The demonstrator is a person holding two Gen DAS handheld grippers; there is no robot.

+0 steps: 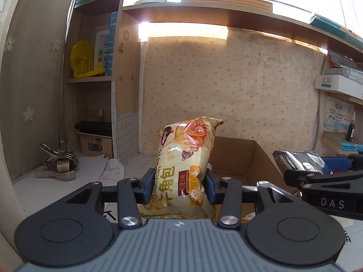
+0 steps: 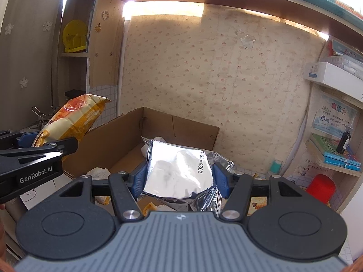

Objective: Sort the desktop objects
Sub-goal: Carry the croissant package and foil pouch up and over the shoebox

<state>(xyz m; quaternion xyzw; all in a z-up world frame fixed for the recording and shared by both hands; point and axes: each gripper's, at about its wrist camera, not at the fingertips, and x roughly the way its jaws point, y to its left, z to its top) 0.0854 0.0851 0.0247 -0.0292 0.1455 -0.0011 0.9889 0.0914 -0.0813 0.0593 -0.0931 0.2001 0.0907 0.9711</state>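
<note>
My left gripper is shut on a yellow snack bag, held upright above the desk just left of an open cardboard box. The same yellow snack bag shows at the left of the right wrist view, with the left gripper's black body below it. My right gripper is shut on a silver foil pouch, held over the near side of the cardboard box. That silver foil pouch appears at the right edge of the left wrist view.
Large metal clips lie on white paper at the left. Shelves at the left hold a yellow toy. Right-hand shelves carry books and a dark bottle. A red cup and a teal roll stand at the right.
</note>
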